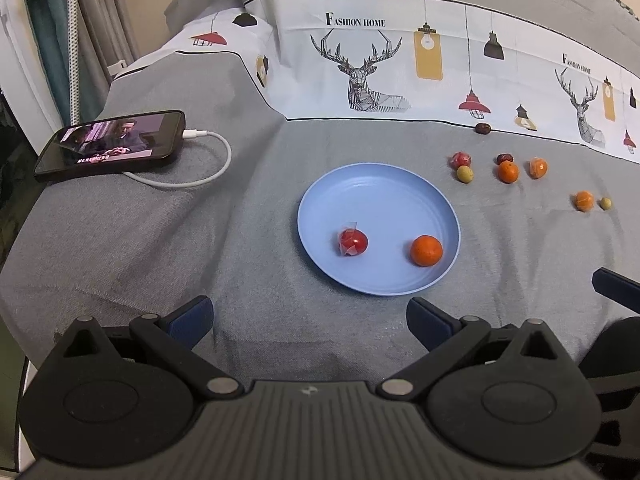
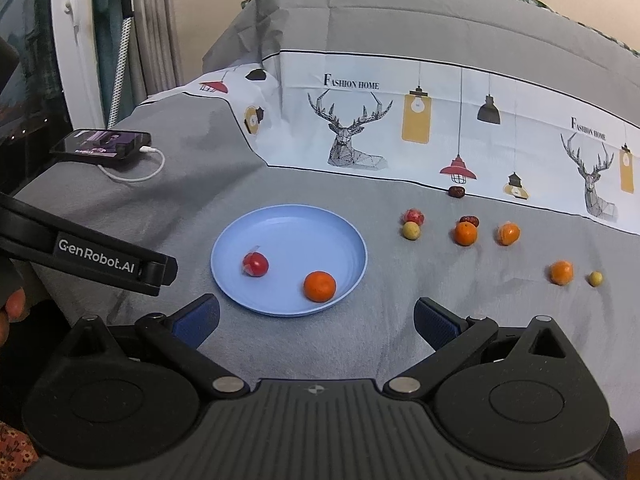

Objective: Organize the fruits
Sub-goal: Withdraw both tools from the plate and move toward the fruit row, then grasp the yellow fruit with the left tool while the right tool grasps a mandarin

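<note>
A light blue plate [image 1: 360, 184] [image 2: 280, 224] lies on the grey bedcover. In it are a wrapped red fruit [image 1: 353, 242] [image 2: 255, 264] and an orange [image 1: 426, 250] [image 2: 319, 286]. To the right of the plate lie several loose fruits: a wrapped red one [image 1: 460, 159], a green one [image 1: 465, 174], oranges [image 1: 508, 171] [image 2: 465, 233], a wrapped orange [image 1: 538, 168], dark dates [image 1: 483, 128] [image 2: 456, 191], and a far orange [image 2: 561, 272] with a small green fruit [image 2: 595, 278]. My left gripper [image 1: 310, 322] and right gripper [image 2: 318, 322] are open and empty, just short of the plate.
A phone [image 1: 112, 144] [image 2: 102, 146] playing video lies at the left with a white charging cable [image 1: 200, 176]. A printed sheet with deer pictures [image 1: 360, 76] covers the raised back. The left gripper's arm [image 2: 100, 260] shows at the left of the right wrist view.
</note>
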Motion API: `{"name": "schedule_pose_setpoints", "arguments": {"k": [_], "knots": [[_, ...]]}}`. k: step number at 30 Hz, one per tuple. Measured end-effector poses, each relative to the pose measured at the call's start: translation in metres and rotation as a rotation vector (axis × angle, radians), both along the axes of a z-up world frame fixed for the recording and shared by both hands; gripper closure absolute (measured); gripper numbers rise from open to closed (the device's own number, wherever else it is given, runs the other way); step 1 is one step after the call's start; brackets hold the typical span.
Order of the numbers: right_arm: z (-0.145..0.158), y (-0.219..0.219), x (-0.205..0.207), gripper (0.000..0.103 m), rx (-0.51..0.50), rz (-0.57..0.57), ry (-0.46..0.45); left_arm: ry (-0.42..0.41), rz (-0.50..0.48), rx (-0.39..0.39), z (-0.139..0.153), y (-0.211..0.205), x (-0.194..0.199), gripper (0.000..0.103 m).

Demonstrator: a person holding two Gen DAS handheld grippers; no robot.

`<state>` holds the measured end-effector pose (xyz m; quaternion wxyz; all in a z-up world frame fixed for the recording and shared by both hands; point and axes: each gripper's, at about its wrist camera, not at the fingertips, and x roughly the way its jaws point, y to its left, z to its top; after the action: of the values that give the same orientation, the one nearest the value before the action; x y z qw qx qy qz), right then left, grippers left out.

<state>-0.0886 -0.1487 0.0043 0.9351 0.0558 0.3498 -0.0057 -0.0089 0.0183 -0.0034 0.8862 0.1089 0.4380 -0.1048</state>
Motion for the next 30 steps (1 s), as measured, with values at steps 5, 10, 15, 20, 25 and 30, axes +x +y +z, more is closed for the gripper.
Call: {"name": "schedule_pose_setpoints", "arguments": {"k": [5, 10, 15, 20, 25, 30], "knots": [[-0.005, -0.008, 0.003, 0.001, 0.016, -0.034, -0.003, 0.004, -0.003, 0.010, -0.001, -0.007, 0.008, 0.000], [-0.012, -0.021, 0.007, 0.001, 0.029, -0.077, 0.006, 0.013, -0.019, 0.017, -0.002, -0.020, 0.019, 0.000], [-0.023, -0.042, 0.013, 0.001, 0.030, -0.149, 0.019, 0.025, -0.049, 0.012, -0.005, -0.040, 0.034, 0.000], [-0.037, -0.072, 0.018, 0.001, -0.008, -0.224, 0.015, 0.040, -0.096, 0.021, -0.011, -0.075, 0.054, 0.000], [-0.055, -0.115, 0.031, 0.001, -0.040, -0.319, 0.019, 0.058, -0.139, 0.025, -0.019, -0.117, 0.086, 0.000], [-0.078, -0.164, 0.057, 0.001, -0.051, -0.397, 0.023, 0.091, -0.180, 0.022, -0.034, -0.167, 0.123, 0.000]]}}
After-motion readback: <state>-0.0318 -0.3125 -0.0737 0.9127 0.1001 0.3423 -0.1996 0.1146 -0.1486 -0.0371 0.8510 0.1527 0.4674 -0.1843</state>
